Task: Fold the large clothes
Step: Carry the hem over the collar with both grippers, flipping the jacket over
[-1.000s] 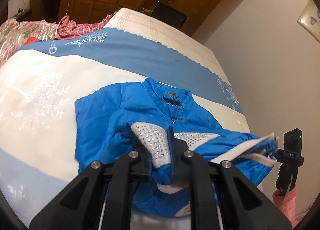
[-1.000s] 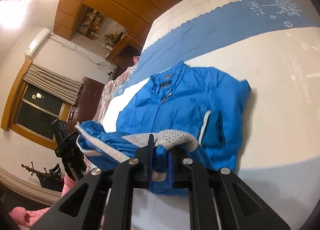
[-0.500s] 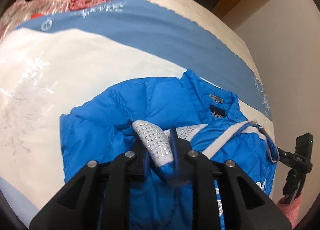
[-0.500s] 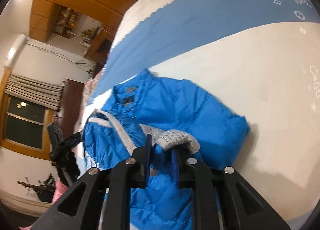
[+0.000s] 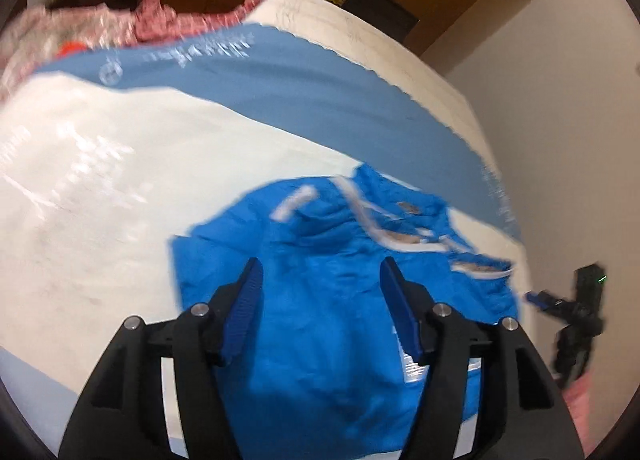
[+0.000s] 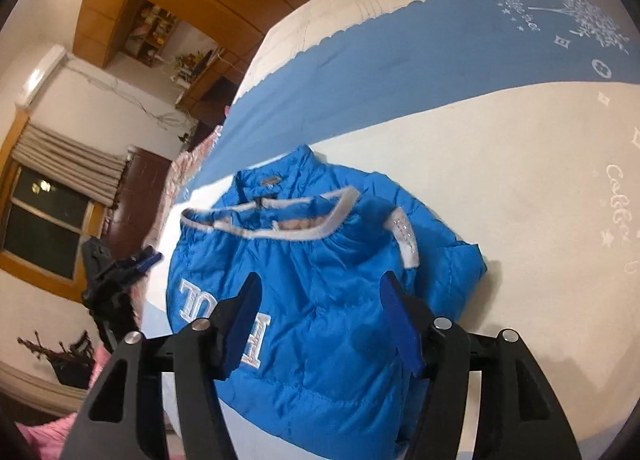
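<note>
**Jacket folded on bed, both grippers releasing**

The blue jacket [image 6: 320, 300] lay on the bed [image 6: 520, 200], its lower half folded up over the collar, white hem band uppermost. The left gripper [image 5: 320, 284] hung over the fabric, its fingers [image 5: 246, 300] spreading apart and gripping nothing. The right gripper [image 6: 320, 296] was likewise opening above the jacket, its fingers [image 6: 400, 312] clear of the cloth.

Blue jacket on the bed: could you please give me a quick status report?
Left hand-held gripper and right hand-held gripper: jaws opening, nothing gripped. Blue jacket folded over on bed. Nothing in the way.
</note>
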Action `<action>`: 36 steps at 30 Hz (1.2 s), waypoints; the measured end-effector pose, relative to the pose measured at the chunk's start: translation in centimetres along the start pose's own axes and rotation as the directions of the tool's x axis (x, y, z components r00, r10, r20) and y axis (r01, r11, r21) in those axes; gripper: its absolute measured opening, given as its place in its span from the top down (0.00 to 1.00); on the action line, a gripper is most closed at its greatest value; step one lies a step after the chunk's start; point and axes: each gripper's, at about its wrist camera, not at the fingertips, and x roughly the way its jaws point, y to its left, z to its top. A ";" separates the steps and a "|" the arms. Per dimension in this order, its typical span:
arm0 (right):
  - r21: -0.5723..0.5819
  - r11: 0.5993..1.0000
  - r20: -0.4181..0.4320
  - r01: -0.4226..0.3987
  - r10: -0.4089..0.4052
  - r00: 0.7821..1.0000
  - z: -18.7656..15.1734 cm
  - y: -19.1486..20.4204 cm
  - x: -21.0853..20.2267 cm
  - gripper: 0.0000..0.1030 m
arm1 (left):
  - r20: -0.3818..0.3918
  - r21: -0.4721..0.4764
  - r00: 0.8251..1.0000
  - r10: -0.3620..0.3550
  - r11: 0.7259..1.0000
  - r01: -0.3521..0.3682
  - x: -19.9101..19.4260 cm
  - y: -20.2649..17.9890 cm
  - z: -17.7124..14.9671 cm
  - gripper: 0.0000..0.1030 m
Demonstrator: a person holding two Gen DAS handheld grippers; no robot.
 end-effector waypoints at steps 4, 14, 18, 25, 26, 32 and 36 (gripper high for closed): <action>0.015 0.999 -0.044 0.043 -0.043 0.998 -0.2 -0.6 2.3 0.36 | -0.043 0.069 0.993 0.107 0.992 -0.104 2.0 -0.3 -1.0 0.38; -0.151 0.971 0.009 0.183 -0.183 0.983 -0.4 2.7 2.3 0.90 | 0.005 0.260 0.973 0.231 0.939 -0.224 4.4 -4.4 -2.1 0.91; -0.139 0.977 0.069 0.163 -0.154 0.986 0.9 3.3 -0.2 0.92 | 0.104 0.239 0.976 0.191 0.948 -0.211 1.8 -5.2 -0.8 0.93; -0.054 0.985 0.098 0.163 -0.157 0.983 4.6 2.1 0.1 0.92 | 0.159 0.189 0.970 0.184 0.959 -0.213 2.0 -5.9 3.0 0.93; -0.041 0.984 0.091 0.173 -0.169 0.981 5.1 1.7 0.8 0.92 | 0.149 0.180 0.970 0.193 0.959 -0.218 2.7 -5.6 3.4 0.93; 0.049 0.976 0.020 0.212 -0.213 0.977 6.7 -1.4 5.5 0.92 | 0.044 0.137 0.962 0.271 0.952 -0.274 7.9 -3.0 4.0 0.92; 0.109 0.974 -0.025 0.197 -0.195 0.980 6.2 -3.5 8.1 0.91 | 0.006 0.123 0.962 0.274 0.954 -0.272 9.9 -1.1 3.3 0.84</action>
